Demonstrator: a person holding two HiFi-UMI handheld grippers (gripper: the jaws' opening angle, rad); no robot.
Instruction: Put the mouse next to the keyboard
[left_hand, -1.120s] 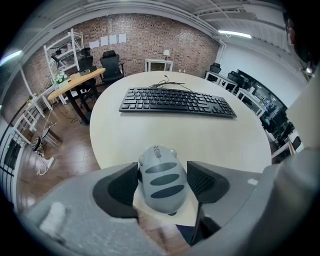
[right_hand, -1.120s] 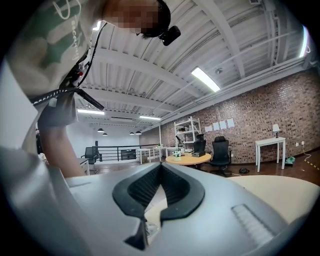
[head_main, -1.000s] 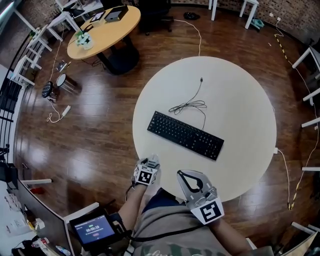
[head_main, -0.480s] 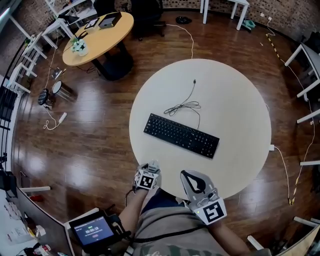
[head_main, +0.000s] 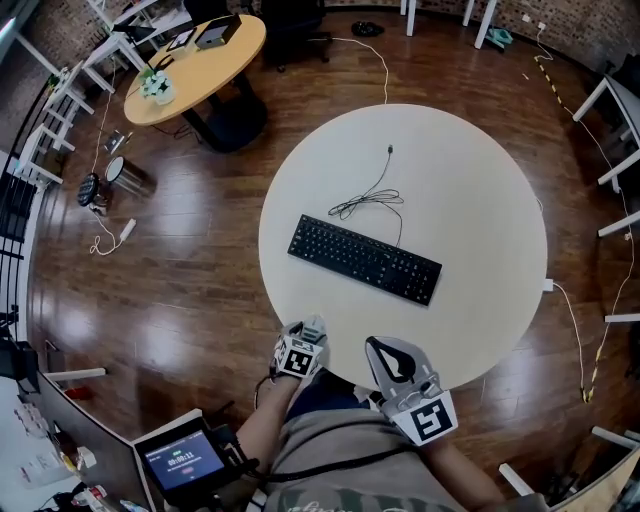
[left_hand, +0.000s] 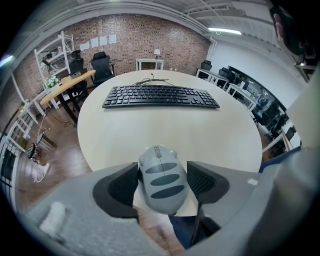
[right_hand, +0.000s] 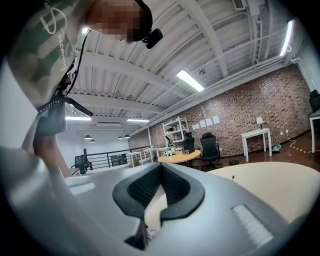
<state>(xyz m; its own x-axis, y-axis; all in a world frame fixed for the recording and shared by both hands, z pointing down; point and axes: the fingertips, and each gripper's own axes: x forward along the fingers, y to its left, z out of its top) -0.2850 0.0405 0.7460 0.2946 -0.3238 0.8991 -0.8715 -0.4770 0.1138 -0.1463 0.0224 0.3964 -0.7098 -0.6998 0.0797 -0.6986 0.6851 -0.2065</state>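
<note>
One view, the left gripper view, shows left claw (left_hand: 163, 169) gripping the mouse (left_hand: 162, 184); right claw (right_hand: 161, 167) apparently closed.

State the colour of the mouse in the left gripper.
The mouse is light grey with darker ovals; left gripper view.

Keyboard (left_hand: 161, 96) key print too small to read; cable (left_hand: 150, 79) mostly behind keyboard; surface (left_hand: 150, 131) near rim covered by left tongs (left_hand: 162, 172).
</note>
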